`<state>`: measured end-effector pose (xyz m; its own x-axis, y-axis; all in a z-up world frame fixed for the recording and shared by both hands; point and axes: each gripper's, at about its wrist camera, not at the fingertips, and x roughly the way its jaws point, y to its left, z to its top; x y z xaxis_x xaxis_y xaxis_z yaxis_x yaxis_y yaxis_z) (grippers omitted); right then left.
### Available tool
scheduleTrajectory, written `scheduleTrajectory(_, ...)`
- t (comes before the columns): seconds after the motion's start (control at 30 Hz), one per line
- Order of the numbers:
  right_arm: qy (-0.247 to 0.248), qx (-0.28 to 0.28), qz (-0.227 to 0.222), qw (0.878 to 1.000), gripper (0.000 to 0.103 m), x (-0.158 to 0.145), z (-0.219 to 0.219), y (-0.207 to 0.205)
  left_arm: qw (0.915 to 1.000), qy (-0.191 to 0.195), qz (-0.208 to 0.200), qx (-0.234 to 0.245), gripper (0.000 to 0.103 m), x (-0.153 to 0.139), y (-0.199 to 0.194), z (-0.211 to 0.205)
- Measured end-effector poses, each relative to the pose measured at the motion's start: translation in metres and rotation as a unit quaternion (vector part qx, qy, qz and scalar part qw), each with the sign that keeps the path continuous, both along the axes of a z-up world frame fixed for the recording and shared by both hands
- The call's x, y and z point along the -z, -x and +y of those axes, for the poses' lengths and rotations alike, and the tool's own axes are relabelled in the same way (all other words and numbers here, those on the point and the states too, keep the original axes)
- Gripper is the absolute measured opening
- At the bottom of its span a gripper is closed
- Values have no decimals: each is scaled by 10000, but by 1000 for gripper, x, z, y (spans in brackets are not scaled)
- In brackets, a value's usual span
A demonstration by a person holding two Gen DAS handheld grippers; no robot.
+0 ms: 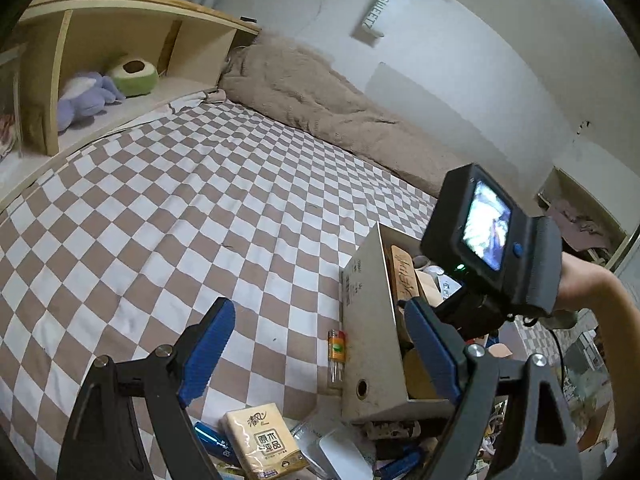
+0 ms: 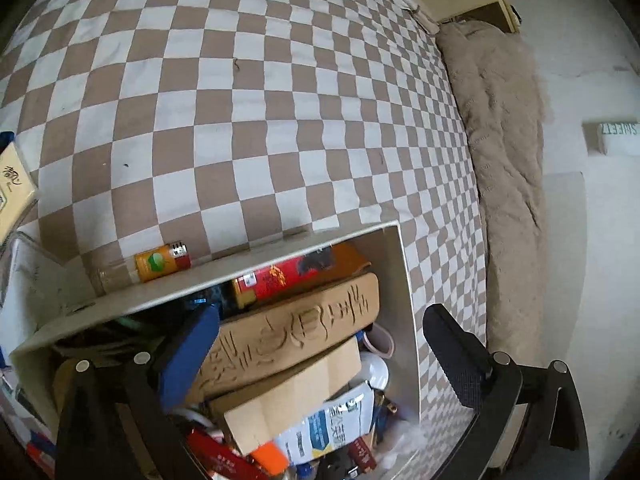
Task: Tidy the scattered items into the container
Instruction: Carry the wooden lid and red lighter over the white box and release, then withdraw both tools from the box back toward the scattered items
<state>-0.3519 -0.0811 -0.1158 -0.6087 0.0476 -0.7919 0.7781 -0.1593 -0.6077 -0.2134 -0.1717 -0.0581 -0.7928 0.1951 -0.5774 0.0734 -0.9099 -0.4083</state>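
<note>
- The left gripper (image 1: 316, 352) has its two blue-padded fingers (image 1: 210, 350) spread apart with nothing pinched between them.
- Just below and between those fingers lies a beige tissue pack with printed characters (image 1: 262, 442), and beside it toward the left finger a shiny blue tube (image 1: 212, 438); a flat white plastic piece (image 1: 340, 452) lies on its other side.
- Ahead, in the gap between the fingers, a small clear bottle with an orange label (image 1: 337, 354) lies on its side on the brown-and-white checkered sheet (image 1: 180, 208), touching the outer wall of the white cardboard box (image 1: 368, 320).
- The left gripper's right finger overlaps the open top of that box in the left wrist view.
- The right gripper (image 2: 320, 354) hangs above the same box (image 2: 408, 280), fingers (image 2: 188, 356) spread wide, gripping nothing.
- Between its fingers, inside the box, a tan wooden block carved with characters (image 2: 292, 332) lies across the heap on a folded piece of plain cardboard (image 2: 288, 396).
- Nearer the fingers' base sit a white-and-blue printed pouch (image 2: 332, 420) and a small orange block (image 2: 270, 454).
- Beyond the carved block a red-and-yellow printed box (image 2: 280, 276) lies against the far wall of the container.
- Outside that wall, past the left-hand finger, lies the orange-labelled bottle (image 2: 160, 266).
- Farthest off, a beige fluffy blanket (image 2: 504, 160) runs along the wall.
</note>
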Motion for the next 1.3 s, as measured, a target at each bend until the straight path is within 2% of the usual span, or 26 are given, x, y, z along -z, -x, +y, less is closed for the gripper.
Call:
scheduleTrajectory(0.2, 361, 158, 76, 9992, 102, -19, 18, -11, 9998, 115, 64, 119, 87, -5, 0, 11)
scheduleTrajectory(0.3, 593, 471, 197, 9969, 102, -28, 29, -13, 9997, 179, 127, 143, 87, -9, -2, 15)
scheduleTrajectory(0.47, 1564, 1091, -6, 9816, 102, -55, 56, -29, 9987, 452, 198, 157, 88, -14, -6, 27)
scheduleTrajectory(0.57, 1910, 1405, 46, 9715, 102, -65, 70, -35, 9979, 557, 244, 205, 88, -18, -8, 35)
scheduleTrajectory(0.7, 2263, 1711, 54, 9589, 102, -72, 87, -49, 9967, 670, 330, 306, 100, -22, -10, 48)
scheduleTrajectory(0.9, 2970, 2241, 65, 9282, 102, -80, 117, -82, 9945, 815, 449, 481, 103, -28, -14, 68)
scheduleTrajectory(1.13, 3918, 2832, 217, 8751, 102, -87, 160, -105, 9911, 1102, 437, 605, 103, -27, -16, 89)
scheduleTrajectory(1.3, 4337, 3149, 471, 8429, 102, -87, 188, -119, 9900, 1198, 353, 648, 103, -22, -14, 101)
